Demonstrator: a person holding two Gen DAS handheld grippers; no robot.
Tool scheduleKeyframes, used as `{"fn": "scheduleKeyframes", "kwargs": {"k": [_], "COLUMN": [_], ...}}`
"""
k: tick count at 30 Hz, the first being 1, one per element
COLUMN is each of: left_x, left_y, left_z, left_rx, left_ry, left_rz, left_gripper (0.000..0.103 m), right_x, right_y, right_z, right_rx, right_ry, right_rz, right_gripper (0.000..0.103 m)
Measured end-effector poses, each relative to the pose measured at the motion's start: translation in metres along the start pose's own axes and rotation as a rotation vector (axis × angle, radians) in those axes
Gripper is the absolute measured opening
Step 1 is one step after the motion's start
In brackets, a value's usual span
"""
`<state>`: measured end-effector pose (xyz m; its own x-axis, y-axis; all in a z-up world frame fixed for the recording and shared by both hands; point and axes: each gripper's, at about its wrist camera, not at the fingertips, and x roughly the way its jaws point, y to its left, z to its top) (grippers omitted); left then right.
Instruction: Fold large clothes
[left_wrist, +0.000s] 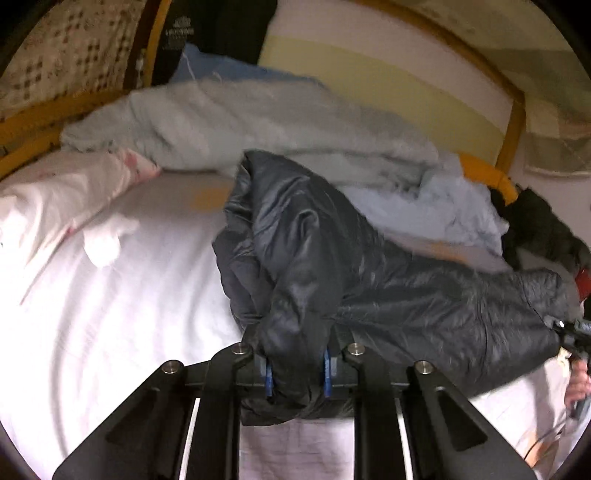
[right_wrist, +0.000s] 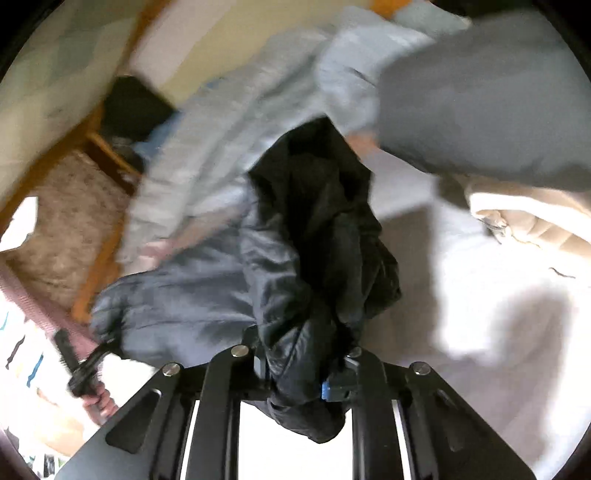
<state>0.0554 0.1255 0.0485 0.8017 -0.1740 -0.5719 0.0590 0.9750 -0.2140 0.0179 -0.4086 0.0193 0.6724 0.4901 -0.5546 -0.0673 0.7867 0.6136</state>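
Item: dark grey padded jacket (left_wrist: 332, 273), glossy and quilted, lying crumpled on a bed with a white sheet (left_wrist: 122, 295); in the left wrist view it spreads from the centre of the frame toward 3 o'clock. Left gripper (left_wrist: 297, 373): at 6 o'clock in its own view, jaws clamped on a bunched fold of the jacket, fabric filling the gap between the blue-edged pads. Right gripper (right_wrist: 295, 384): at 6 o'clock in its own view, jaws likewise closed on a gathered wad of the same jacket, cloth hanging below the fingers. In the left wrist view the right gripper appears at 4 o'clock at the jacket's far end, with the person's hand (left_wrist: 578, 384) on it; in the right wrist view the left gripper shows at 8 o'clock, held by a hand (right_wrist: 98, 400). Surroundings: pale blue blanket (left_wrist: 258, 122) heaped behind the jacket toward 12 o'clock; pink-and-white pillow (left_wrist: 62, 192) at 9 o'clock; yellow bed frame (left_wrist: 513, 122) at 2 o'clock. Right wrist view is motion-blurred.
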Motion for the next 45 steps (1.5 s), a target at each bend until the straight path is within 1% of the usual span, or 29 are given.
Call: {"fn": "scheduleKeyframes", "kwargs": {"k": [1, 2, 3, 5, 6, 7, 9, 10, 12, 13, 14, 15, 16, 17, 18, 19, 20, 22, 23, 25, 26, 28, 30, 33, 35, 40, 41, 44, 45], "left_x": [-0.003, 0.000, 0.003, 0.013, 0.017, 0.019, 0.016, 0.015, 0.013, 0.012, 0.012, 0.012, 0.011, 0.009, 0.009, 0.011, 0.013, 0.023, 0.031, 0.045, 0.049, 0.050, 0.045, 0.039, 0.037, 0.016, 0.007, -0.021, -0.031], "left_y": [0.000, -0.002, -0.005, -0.013, -0.019, -0.026, -0.035, -0.039, -0.037, -0.033, -0.030, -0.028, -0.027, -0.027, -0.027, -0.028, -0.029, -0.029, -0.030, -0.023, -0.017, -0.009, -0.005, 0.000, 0.002, 0.001, 0.000, -0.009, -0.011], "left_z": [0.003, 0.004, 0.002, -0.005, -0.010, -0.015, -0.022, -0.023, -0.018, -0.015, -0.012, -0.010, -0.008, -0.009, -0.008, -0.007, -0.008, -0.008, -0.010, -0.013, -0.014, -0.016, -0.014, -0.012, -0.012, -0.009, -0.008, -0.002, -0.001], "left_rx": [0.022, 0.061, 0.096, 0.148, 0.184, 0.236, 0.326, 0.343, 0.298, 0.263, 0.240, 0.228, 0.224, 0.224, 0.228, 0.232, 0.237, 0.250, 0.254, 0.239, 0.219, 0.176, 0.154, 0.118, 0.105, 0.091, 0.090, 0.131, 0.142], "left_ry": [0.001, 0.017, 0.029, 0.043, 0.039, 0.013, -0.054, -0.084, -0.118, -0.129, -0.135, -0.138, -0.147, -0.154, -0.157, -0.156, -0.152, -0.124, -0.102, -0.056, -0.045, -0.037, -0.045, -0.045, -0.048, -0.084, -0.114, -0.219, -0.253], "left_rz": [0.011, 0.023, 0.033, 0.066, 0.114, 0.168, 0.241, 0.266, 0.245, 0.228, 0.212, 0.197, 0.189, 0.184, 0.183, 0.191, 0.199, 0.227, 0.242, 0.256, 0.251, 0.221, 0.206, 0.173, 0.169, 0.176, 0.170, 0.192, 0.182], "left_gripper": [0.018, 0.021, 0.023, 0.033, 0.035, 0.038, 0.041, 0.041, 0.041, 0.041, 0.041, 0.041, 0.041, 0.041, 0.041, 0.041, 0.039, 0.039, 0.039, 0.039, 0.039, 0.042, 0.042, 0.042, 0.042, 0.041, 0.041, 0.041, 0.041], "right_x": [-0.007, -0.012, -0.013, -0.002, 0.001, 0.002, -0.006, -0.010, -0.023, -0.031, -0.042, -0.048, -0.052, -0.053, -0.052, -0.048, -0.041, -0.025, -0.007, 0.015, 0.030, 0.040, 0.043, 0.041, 0.041, 0.029, 0.025, 0.015, 0.012], "right_y": [0.005, 0.008, 0.008, -0.001, -0.006, -0.011, -0.010, -0.006, 0.009, 0.014, 0.026, 0.037, 0.044, 0.054, 0.061, 0.068, 0.072, 0.074, 0.069, 0.057, 0.046, 0.025, 0.022, 0.024, 0.025, 0.029, 0.034, 0.045, 0.047], "right_z": [-0.003, -0.008, -0.011, -0.012, -0.012, -0.015, -0.015, -0.015, -0.015, -0.014, -0.017, -0.018, -0.019, -0.019, -0.020, -0.019, -0.018, -0.017, -0.014, -0.011, -0.007, -0.009, -0.008, -0.007, -0.007, -0.011, -0.012, -0.012, -0.011], "right_rx": [-0.011, -0.025, -0.030, -0.027, -0.017, 0.000, -0.003, -0.026, -0.115, -0.144, -0.190, -0.241, -0.286, -0.343, -0.382, -0.409, -0.424, -0.427, -0.418, -0.393, -0.367, -0.320, -0.312, -0.326, -0.322, -0.314, -0.318, -0.337, -0.339], "right_ry": [-0.009, -0.014, -0.021, -0.025, -0.019, -0.019, -0.055, -0.074, -0.154, -0.210, -0.290, -0.346, -0.378, -0.391, -0.383, -0.367, -0.334, -0.299, -0.278, -0.224, -0.185, -0.132, -0.127, -0.149, -0.153, -0.168, -0.183, -0.218, -0.226], "right_rz": [-0.014, -0.086, -0.140, -0.275, -0.310, -0.342, -0.394, -0.419, -0.502, -0.553, -0.604, -0.614, -0.597, -0.537, -0.475, -0.420, -0.377, -0.396, -0.439, -0.484, -0.514, -0.519, -0.506, -0.501, -0.498, -0.498, -0.492, -0.477, -0.472], "right_gripper": [0.018, 0.019, 0.024, 0.030, 0.037, 0.048, 0.063, 0.065, 0.065, 0.065, 0.066, 0.067, 0.067, 0.067, 0.056, 0.014, 0.002, 0.002, 0.002, 0.002, 0.002, 0.002, 0.002, 0.002, 0.002, 0.003, 0.003, 0.004, 0.004]}}
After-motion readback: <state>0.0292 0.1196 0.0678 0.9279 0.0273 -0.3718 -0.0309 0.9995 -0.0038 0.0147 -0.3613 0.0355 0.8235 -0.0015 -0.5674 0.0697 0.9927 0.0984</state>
